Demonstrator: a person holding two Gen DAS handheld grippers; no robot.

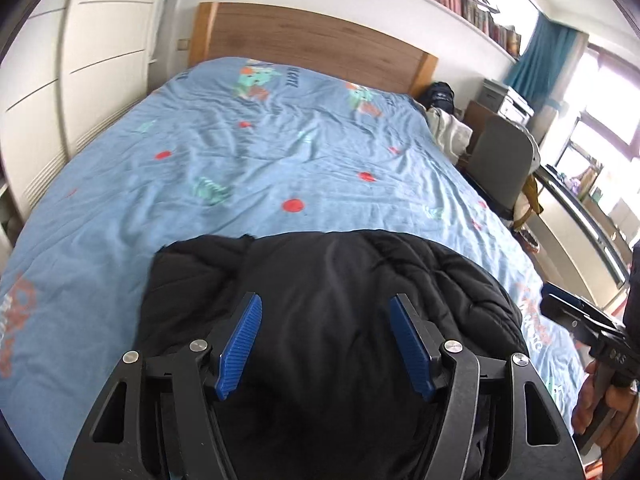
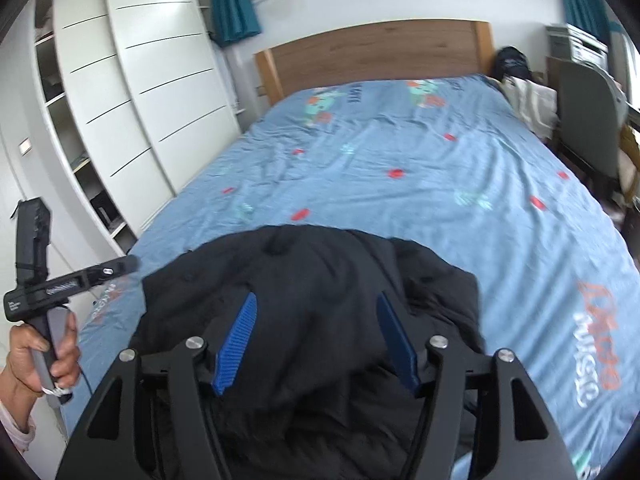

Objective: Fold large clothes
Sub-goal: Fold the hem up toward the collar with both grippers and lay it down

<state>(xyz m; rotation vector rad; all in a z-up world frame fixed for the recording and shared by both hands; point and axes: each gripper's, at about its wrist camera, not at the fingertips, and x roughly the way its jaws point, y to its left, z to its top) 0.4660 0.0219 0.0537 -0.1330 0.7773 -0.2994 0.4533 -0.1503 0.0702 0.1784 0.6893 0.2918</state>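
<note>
Both tongs, left (image 1: 326, 344) and right (image 2: 316, 344), gape wide above the bundled black jacket (image 1: 328, 280) on the bed (image 1: 240, 160).

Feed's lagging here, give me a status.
Left tool open, right tool open, both empty. Black jacket bunched on the bed. Nothing in the way.

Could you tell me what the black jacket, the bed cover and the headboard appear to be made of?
The black jacket looks like quilted synthetic fabric, matte, with puffy stitched channels, probably padded. The bed cover appears to be thin woven cotton or a blend: light blue, printed, finely creased. The headboard looks like wood or wood-look laminate, with a visible grain and a dull finish; which one cannot be told.
</note>
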